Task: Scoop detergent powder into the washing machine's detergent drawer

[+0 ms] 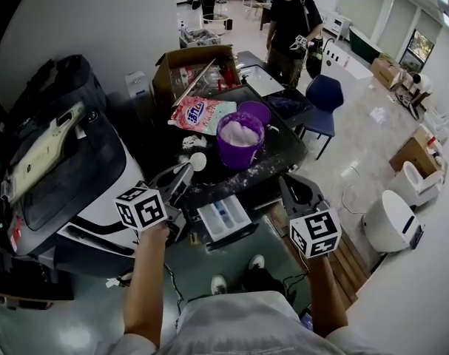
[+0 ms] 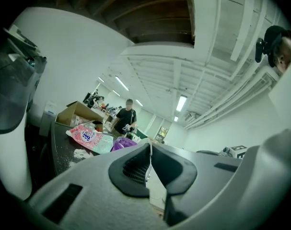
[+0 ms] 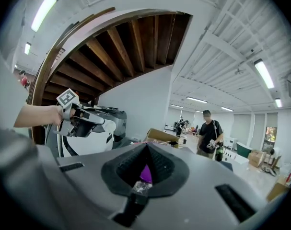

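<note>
In the head view my left gripper (image 1: pixel 181 174) is shut on the handle of a white scoop (image 1: pixel 197 160), whose bowl points toward the purple bucket (image 1: pixel 240 139) of white powder. The open detergent drawer (image 1: pixel 224 219) juts out just below and right of the scoop. A pink detergent bag (image 1: pixel 202 115) lies behind the bucket. In the left gripper view the thin scoop handle (image 2: pixel 150 163) is pinched between the pads. My right gripper (image 1: pixel 291 182) hovers right of the drawer, shut and holding nothing; in its own view (image 3: pixel 144 176) a sliver of purple shows past its jaws.
The washing machine (image 1: pixel 69 176) stands at left. The dark counter (image 1: pixel 283 157) carries spilled powder and an open cardboard box (image 1: pixel 194 69). A blue chair (image 1: pixel 324 98) and a standing person (image 1: pixel 291 21) are beyond it. White fixtures (image 1: pixel 390 220) sit on the floor at right.
</note>
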`<state>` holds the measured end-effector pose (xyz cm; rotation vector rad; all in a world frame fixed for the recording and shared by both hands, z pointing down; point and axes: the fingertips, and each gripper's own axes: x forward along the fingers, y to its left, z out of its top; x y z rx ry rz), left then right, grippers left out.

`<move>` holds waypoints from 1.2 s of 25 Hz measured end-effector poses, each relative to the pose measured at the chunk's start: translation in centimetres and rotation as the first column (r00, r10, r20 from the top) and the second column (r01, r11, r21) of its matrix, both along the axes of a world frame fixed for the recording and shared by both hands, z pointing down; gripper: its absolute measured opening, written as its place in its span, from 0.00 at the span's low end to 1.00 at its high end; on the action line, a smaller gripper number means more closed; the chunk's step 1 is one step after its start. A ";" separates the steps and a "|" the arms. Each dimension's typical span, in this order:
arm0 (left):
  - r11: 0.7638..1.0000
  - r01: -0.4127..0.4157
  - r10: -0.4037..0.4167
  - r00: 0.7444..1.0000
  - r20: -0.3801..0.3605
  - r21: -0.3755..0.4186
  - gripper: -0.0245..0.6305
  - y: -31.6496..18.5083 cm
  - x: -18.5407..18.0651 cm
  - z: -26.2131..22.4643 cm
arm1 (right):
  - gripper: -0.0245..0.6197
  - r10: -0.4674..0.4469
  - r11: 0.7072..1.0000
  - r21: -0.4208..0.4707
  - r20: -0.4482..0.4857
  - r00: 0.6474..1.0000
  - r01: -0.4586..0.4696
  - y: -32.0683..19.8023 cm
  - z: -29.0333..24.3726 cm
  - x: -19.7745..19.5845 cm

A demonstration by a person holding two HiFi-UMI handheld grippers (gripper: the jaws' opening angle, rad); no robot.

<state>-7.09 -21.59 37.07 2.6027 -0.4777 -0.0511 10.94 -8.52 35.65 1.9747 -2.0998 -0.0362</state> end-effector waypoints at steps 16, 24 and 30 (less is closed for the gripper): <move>0.976 0.185 -0.184 0.983 0.021 -0.115 0.06 5.6 -0.7 3.9 | 0.05 -0.221 0.973 -0.066 0.031 0.975 0.223 -1.7 3.1 1.3; 0.949 0.254 -0.246 0.967 0.066 -0.185 0.06 7.6 1.6 8.1 | 0.05 -0.314 0.938 -0.133 0.070 0.947 0.320 -1.8 7.3 2.7; 0.924 0.327 -0.291 0.937 0.193 -0.196 0.06 8.3 1.5 12.9 | 0.05 -0.381 0.901 -0.181 0.104 0.919 0.394 -2.3 10.6 2.4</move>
